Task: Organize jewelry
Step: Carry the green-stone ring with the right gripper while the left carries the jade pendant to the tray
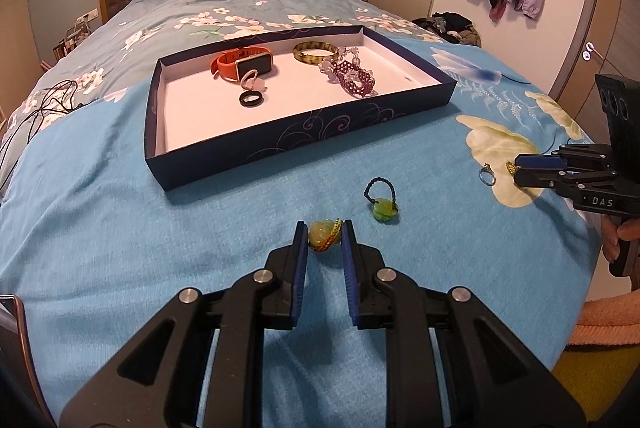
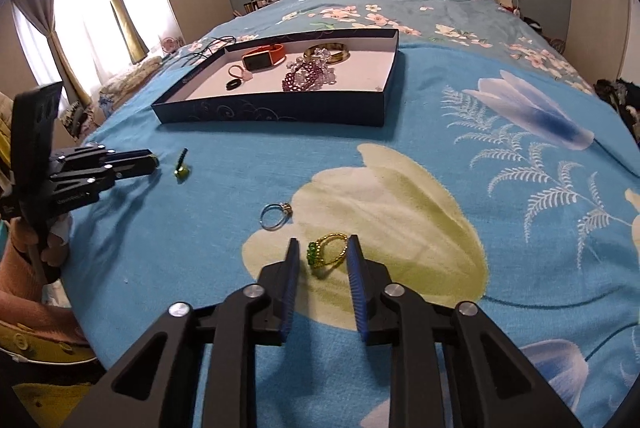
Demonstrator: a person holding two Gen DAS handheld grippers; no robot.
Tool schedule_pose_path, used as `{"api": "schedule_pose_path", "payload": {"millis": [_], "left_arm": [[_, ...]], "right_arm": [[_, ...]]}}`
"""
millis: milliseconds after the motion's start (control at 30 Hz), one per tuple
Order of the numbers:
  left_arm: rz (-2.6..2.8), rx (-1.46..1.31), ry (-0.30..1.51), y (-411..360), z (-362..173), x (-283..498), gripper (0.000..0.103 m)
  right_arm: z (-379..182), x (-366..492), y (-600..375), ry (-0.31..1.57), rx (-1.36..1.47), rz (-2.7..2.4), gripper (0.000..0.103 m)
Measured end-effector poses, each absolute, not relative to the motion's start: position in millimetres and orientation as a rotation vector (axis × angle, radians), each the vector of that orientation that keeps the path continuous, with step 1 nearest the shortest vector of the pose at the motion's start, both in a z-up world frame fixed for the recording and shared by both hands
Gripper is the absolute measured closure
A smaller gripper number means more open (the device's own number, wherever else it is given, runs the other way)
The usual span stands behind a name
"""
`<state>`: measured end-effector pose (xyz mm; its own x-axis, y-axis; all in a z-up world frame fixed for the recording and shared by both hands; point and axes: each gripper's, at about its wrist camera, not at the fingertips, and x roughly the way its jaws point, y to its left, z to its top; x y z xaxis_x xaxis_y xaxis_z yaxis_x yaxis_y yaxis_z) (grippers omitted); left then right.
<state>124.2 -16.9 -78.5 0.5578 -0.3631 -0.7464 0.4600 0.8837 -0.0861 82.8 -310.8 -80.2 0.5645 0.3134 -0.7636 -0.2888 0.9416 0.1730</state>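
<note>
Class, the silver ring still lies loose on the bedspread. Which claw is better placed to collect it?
Right, probably. The silver ring lies just ahead of the right claw, which straddles a gold ring. The left claw grips a jade pendant farther away.

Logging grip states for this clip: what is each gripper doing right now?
Left gripper: closed on the yellow-green stone pendant.
Right gripper: open, gold ring with green stones between the fingers, not clamped.
</note>
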Motion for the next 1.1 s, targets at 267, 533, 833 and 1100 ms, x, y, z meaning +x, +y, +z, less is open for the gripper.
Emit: {"api": "schedule_pose_path", "payload": {"millis": [267, 533, 833, 1100], "left_arm": [[-0.484, 0.117, 0.85, -14, -79, 122, 0.086], [-0.479, 0.108, 0.84, -12, -77, 121, 0.086], [-0.473, 0.106, 0.808, -11, -65, 123, 0.086], [-0.475, 0.111, 0.769, -15, -52, 128, 0.086]], "right_arm": [[-80, 85, -310, 0.888, 0.019, 0.321, 0.096], [-69, 87, -310, 0.844, 0.039, 0.335, 0.096], [-52, 96, -296, 0.788, 0.034, 0.391, 0.096], [-39, 109, -278, 0.745, 0.009, 0.435, 0.096]]}}
